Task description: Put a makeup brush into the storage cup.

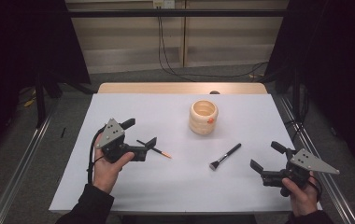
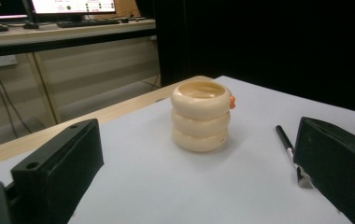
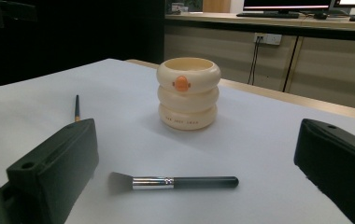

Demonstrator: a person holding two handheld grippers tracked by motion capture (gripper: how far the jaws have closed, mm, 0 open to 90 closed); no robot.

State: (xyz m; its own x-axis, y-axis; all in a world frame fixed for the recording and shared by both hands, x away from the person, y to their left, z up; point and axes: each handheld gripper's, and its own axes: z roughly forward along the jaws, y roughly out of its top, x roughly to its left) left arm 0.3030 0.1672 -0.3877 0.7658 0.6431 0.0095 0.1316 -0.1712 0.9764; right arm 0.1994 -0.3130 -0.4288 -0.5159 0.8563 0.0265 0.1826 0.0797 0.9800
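**Two open grippers poised over a white table, brushes lying loose**

The left gripper (image 1: 140, 132), held in the person's left hand (image 1: 106, 163), hangs over the near-left part of the white table (image 1: 133, 186) with its jaws spread wide and nothing between them. Just past its lower jaw lies a thin pencil-like brush (image 1: 156, 150) with a dark shaft and an orange tip, flat on the surface; whether the jaw touches it I cannot tell. In the left gripper view the dark end of that brush (image 2: 285, 140) runs in beside the right-hand jaw.

The right gripper (image 1: 267, 156) sits at the near-right corner in the person's right hand (image 1: 301, 196), jaws likewise parted and empty, aimed toward the middle of the table. Near it, between the two grippers, lies a makeup brush (image 1: 224, 157) with a black handle, a silver ferrule and a flat grey head, its head pointing toward the person's side. The right gripper view shows this brush (image 3: 175, 182) lying crosswise just ahead of the open jaws, touched by neither.

Farther back, about centre, stands a cream holder (image 1: 203, 116) shaped like three stacked rings, upright, open at the top, with a small orange mark on its upper ring. It stands well apart from both brushes. Beyond the white sheet a wooden table edge (image 1: 180, 87) shows.
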